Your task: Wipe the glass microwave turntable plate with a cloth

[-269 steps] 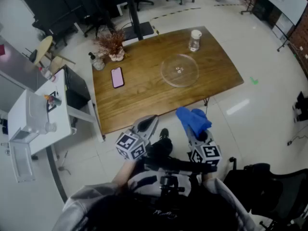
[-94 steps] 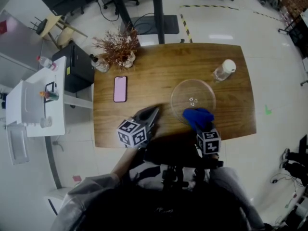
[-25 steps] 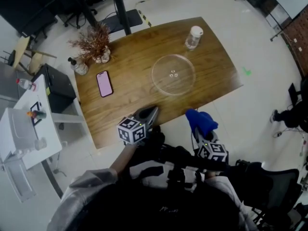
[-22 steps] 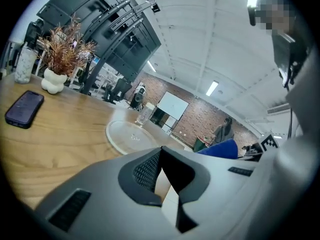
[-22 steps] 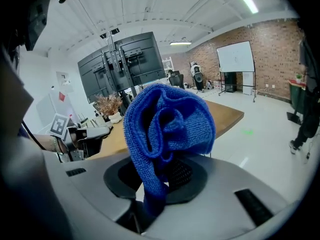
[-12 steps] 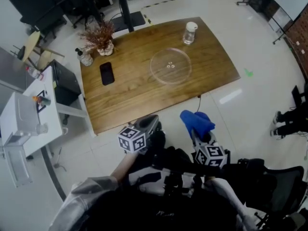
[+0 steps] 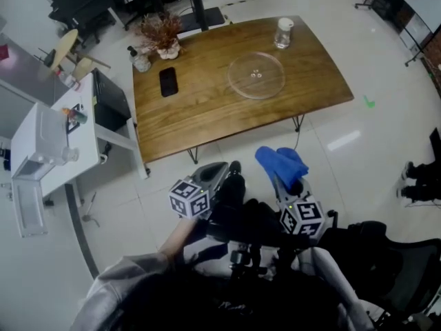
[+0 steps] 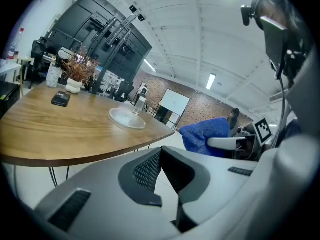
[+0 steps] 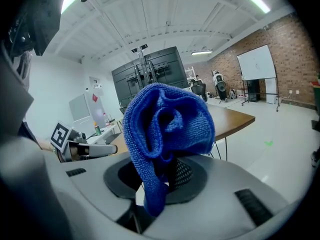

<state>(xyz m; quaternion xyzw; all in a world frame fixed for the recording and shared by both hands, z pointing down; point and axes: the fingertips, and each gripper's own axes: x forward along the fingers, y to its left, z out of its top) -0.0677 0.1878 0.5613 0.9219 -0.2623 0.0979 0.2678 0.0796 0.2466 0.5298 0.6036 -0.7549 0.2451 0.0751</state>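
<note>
Head view: right tool point(image 7: 285, 182) forward, with cloth point(image 7: 278, 162).

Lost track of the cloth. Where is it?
Head view, right of centre: the blue cloth is clamped in the right gripper, over the floor, short of the table.

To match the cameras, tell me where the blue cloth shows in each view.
Head view: blue cloth, lower centre, above the floor.
Left gripper view: right of centre, past the table's corner.
Right gripper view: centre, clamped in the right gripper.
Shared landmark: the wooden table, visible in all three.
</note>
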